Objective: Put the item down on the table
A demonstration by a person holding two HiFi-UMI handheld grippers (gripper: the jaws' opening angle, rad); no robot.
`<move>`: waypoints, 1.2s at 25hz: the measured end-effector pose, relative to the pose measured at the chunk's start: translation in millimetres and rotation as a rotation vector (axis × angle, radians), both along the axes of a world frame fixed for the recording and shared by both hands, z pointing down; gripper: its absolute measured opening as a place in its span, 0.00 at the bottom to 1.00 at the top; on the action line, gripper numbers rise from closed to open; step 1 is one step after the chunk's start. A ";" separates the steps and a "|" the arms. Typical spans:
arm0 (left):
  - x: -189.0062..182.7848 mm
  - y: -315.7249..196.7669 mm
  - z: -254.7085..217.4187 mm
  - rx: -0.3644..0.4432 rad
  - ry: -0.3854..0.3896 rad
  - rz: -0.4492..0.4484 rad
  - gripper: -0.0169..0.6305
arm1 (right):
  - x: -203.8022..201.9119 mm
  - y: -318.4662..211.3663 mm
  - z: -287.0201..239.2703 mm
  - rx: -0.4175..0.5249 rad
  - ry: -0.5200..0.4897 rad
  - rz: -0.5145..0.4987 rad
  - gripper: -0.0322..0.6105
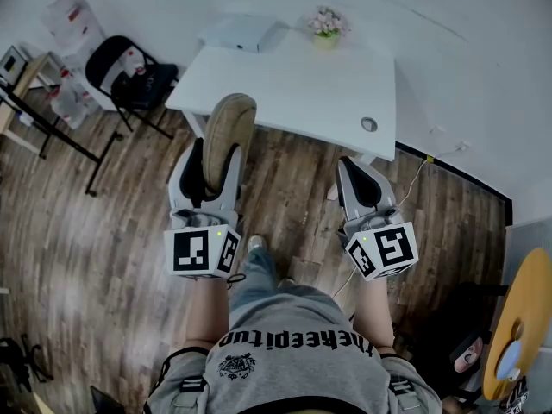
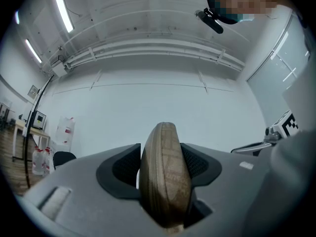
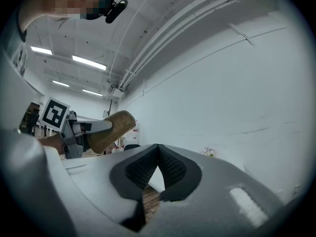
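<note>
A tan oval case [image 1: 228, 133] stands on edge between the jaws of my left gripper [image 1: 214, 160], which is shut on it. The case pokes out past the fingertips and is held in the air, over the wooden floor just short of the white table [image 1: 293, 89]. In the left gripper view the case [image 2: 165, 177] fills the gap between the dark pads. My right gripper [image 1: 360, 172] hovers to the right at about the same height, shut with nothing in it; its tips meet in the right gripper view [image 3: 158, 151], where the case [image 3: 111, 129] shows at the left.
On the table's far side sit a white box [image 1: 237, 31] and a small flower pot [image 1: 326, 26]; a cable hole [image 1: 369, 124] is near its right front. A black chair [image 1: 129, 76] stands to the left, and a round yellow table [image 1: 526, 317] at the right edge.
</note>
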State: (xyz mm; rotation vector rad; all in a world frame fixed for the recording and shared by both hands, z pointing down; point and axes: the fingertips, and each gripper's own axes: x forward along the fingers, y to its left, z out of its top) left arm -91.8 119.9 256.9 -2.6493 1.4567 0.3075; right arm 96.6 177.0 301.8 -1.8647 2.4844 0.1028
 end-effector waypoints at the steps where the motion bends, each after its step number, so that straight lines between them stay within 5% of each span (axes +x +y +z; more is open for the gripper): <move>1: 0.6 -6.9 0.0 0.000 -0.002 0.002 0.43 | 0.2 -6.7 -0.5 0.000 0.000 0.001 0.05; 30: -18.5 -198.0 -6.8 -0.005 -0.015 0.062 0.43 | -29.0 -192.0 -7.2 -0.021 -0.030 0.046 0.05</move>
